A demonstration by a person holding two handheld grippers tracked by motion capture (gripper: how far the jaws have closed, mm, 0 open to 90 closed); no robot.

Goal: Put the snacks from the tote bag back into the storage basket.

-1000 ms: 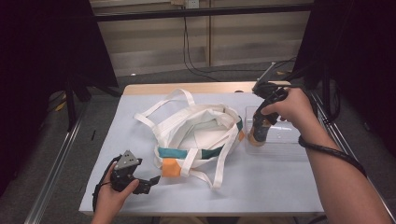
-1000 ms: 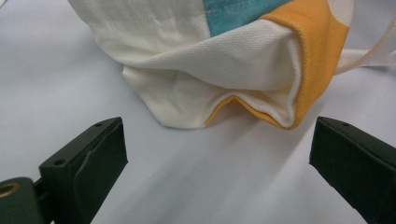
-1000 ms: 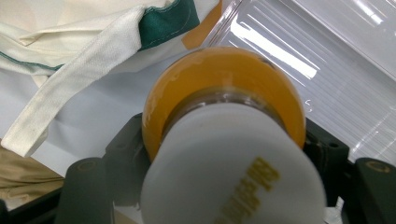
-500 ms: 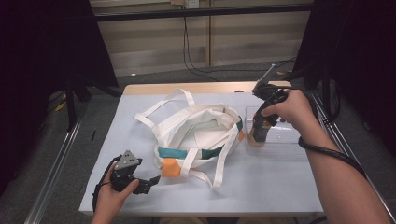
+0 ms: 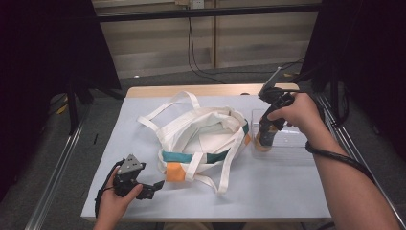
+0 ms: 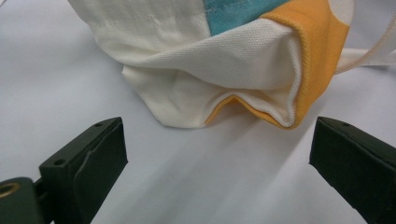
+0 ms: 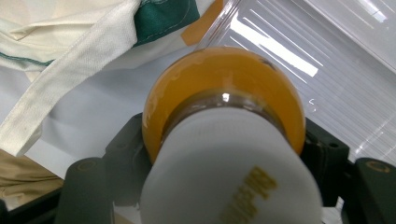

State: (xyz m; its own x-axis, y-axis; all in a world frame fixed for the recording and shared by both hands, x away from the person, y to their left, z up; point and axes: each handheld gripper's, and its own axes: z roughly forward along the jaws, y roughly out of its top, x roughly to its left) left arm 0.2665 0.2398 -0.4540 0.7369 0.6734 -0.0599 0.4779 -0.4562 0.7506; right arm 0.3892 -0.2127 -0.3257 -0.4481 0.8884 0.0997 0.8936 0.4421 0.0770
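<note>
Our right claw (image 5: 265,139) pinches a little bottle (image 7: 224,140) of orange drink, with one black jaw pressed on each side just under its white cap (image 7: 233,172). We hold the bottle standing up in the clear plastic tray (image 5: 292,143) on the right side of the table (image 5: 268,191), just beside the cloth bag (image 5: 201,139). We think the bottle is hard and smooth, so it could slip or spin if we squeeze too softly. It is full of drink, so it is likely a bit heavy for its size. The neck under the cap looks like a good place to hold it, because the cap would stop it from sliding down. Our left claw (image 6: 215,168) is spread wide and holds nothing. It sits low on the table, pointing at the orange corner (image 6: 317,56) of the bag, near it but not touching. The bag is soft and floppy and lies open in the middle of the table with its straps (image 5: 167,108) spread out. Set next to the pictures from a moment ago, nothing has moved: both hands, the bottle and the bag sit in the same spots.
</note>
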